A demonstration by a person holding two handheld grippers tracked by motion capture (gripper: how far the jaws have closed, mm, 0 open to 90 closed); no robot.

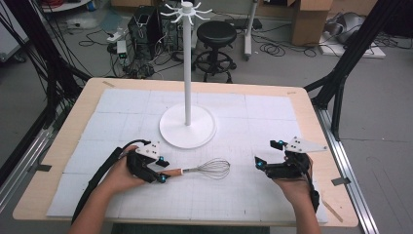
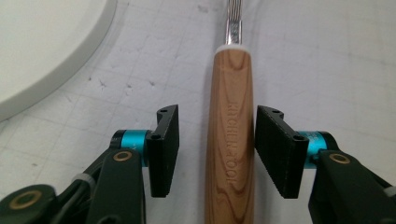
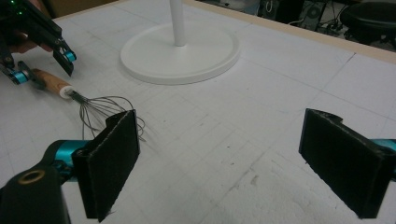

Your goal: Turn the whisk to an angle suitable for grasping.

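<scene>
A wooden table point(image 1: 63, 146) is carrying a white gridded mat point(image 1: 272, 185), and at the mat's twelve o'clock a white stand point(image 1: 187, 126) is rising from its round base to a ring of hooks at the top. Beyond the table's far edge, at roughly one o'clock, a black stool point(image 1: 216, 34) is standing on the grey floor among loose cables.

At about seven o'clock on the mat, the left gripper point(image 1: 162, 170) is reaching around the wooden handle of a whisk point(image 1: 204, 169), which is lying flat just below the stand's base with its wire head pointing toward three o'clock. In the left gripper view the handle point(image 2: 230, 135) is sitting between the two black jaws: the one at three o'clock is lying right against the wood, while a clear gap is showing at the nine o'clock one, so the handle is not clamped.

At about four o'clock, well apart from the whisk, the right gripper point(image 1: 269, 152) is resting low over the mat, its jaws standing wide apart with nothing between them.
</scene>
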